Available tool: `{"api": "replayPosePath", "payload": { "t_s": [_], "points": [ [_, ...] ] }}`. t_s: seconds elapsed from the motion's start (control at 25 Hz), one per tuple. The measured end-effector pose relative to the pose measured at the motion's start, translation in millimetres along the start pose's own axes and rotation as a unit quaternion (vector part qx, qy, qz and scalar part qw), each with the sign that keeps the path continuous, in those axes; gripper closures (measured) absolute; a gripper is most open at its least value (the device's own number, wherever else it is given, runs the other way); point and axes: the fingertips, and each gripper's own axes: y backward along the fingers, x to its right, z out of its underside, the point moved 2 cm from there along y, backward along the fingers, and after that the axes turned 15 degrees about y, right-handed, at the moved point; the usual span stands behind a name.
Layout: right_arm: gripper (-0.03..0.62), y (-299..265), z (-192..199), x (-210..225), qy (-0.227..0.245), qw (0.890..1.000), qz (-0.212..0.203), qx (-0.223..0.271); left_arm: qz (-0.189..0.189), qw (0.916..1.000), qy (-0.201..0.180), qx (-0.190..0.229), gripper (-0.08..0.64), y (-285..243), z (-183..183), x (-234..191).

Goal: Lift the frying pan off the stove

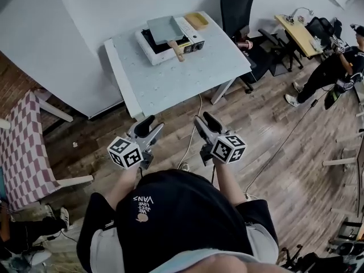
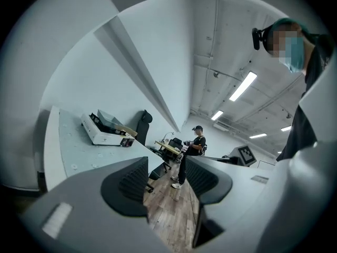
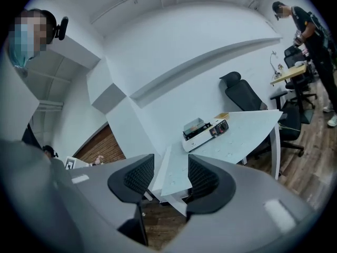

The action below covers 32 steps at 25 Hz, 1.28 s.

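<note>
A square grey frying pan (image 1: 165,29) with a wooden handle (image 1: 177,51) sits on a white portable stove (image 1: 170,43) at the far end of the white table (image 1: 170,87). Both grippers hang in the air in front of the person, well short of the table. The left gripper (image 1: 152,124) is open with nothing between its jaws, and so is the right gripper (image 1: 203,118). In the left gripper view the stove (image 2: 102,133) and pan (image 2: 109,119) lie far off to the left of the open left gripper (image 2: 166,179). In the right gripper view the pan (image 3: 194,125) shows far beyond the open right gripper (image 3: 171,175).
A flat yellow item (image 1: 197,20) lies on the table behind the stove. A black office chair (image 1: 236,7) stands at the table's far right corner. A checked seat (image 1: 20,152) is at the left. A person (image 1: 333,73) stands by a desk (image 1: 296,33) at the right. A cable (image 1: 193,135) runs across the wooden floor.
</note>
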Motion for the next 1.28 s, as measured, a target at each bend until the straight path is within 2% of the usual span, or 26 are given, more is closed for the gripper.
{"api": "replayPosePath", "payload": {
  "t_s": [0.24, 0.48, 0.6, 1.28],
  "points": [
    [0.400, -4, -12, 42, -0.005, 0.999, -0.037, -0.006, -0.024, 0.9995, 0.010, 0.021, 0.364, -43, 9, 9],
    [0.402, -21, -16, 73, -0.030, 0.998, -0.050, -0.008, -0.053, 0.9981, 0.024, 0.021, 0.364, -66, 9, -4],
    [0.402, -37, -16, 89, -0.044, 0.998, -0.050, -0.013, -0.055, 0.9975, 0.035, 0.026, 0.364, -81, 1, -17],
    [0.402, -185, -62, 156, -0.057, 0.997, -0.051, -0.029, -0.027, 0.9966, 0.075, 0.019, 0.364, -191, -96, -106]
  ]
}}
